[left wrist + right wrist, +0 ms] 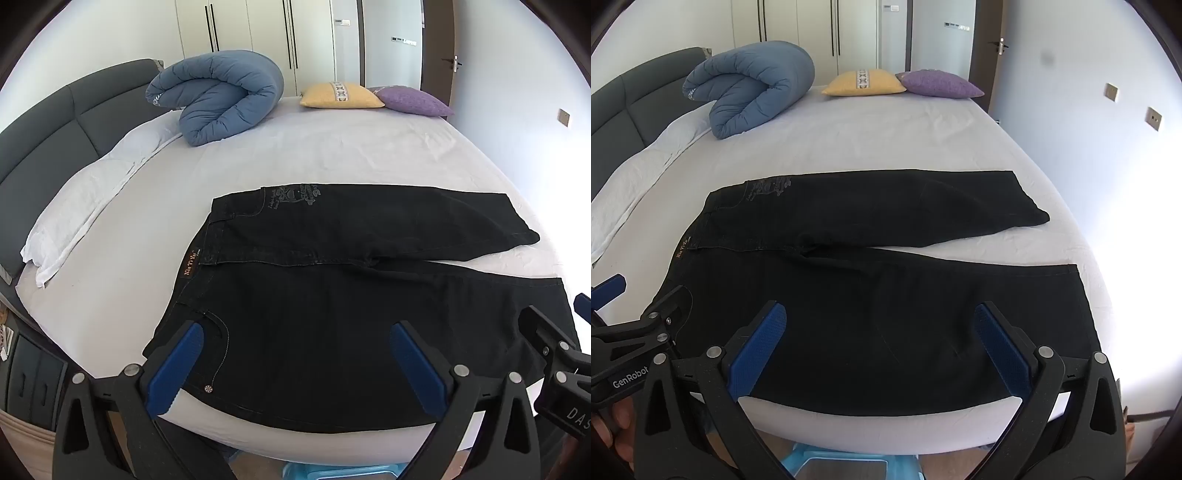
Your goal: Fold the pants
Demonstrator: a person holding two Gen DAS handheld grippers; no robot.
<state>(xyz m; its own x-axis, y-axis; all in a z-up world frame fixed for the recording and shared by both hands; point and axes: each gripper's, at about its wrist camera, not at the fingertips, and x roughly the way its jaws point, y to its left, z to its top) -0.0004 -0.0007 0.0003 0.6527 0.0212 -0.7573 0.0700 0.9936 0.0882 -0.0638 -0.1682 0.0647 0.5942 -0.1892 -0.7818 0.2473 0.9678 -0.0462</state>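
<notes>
Black pants point(332, 295) lie flat on the bed, waistband to the left, both legs spread apart toward the right; they also show in the right wrist view point(868, 288). My left gripper point(299, 328) is open and empty, hovering over the near hip and pocket area at the bed's front edge. My right gripper point(881, 308) is open and empty over the near leg. Each gripper shows at the other view's edge: the right gripper point(554, 354) and the left gripper point(635, 328).
The bed sheet point(332, 155) is white. A rolled blue duvet point(218, 96), a yellow pillow point(341, 95) and a purple pillow point(413, 100) sit at the far side. White pillows point(92, 199) lie by the grey headboard point(55, 133) on the left. A blue stool point(846, 463) stands below.
</notes>
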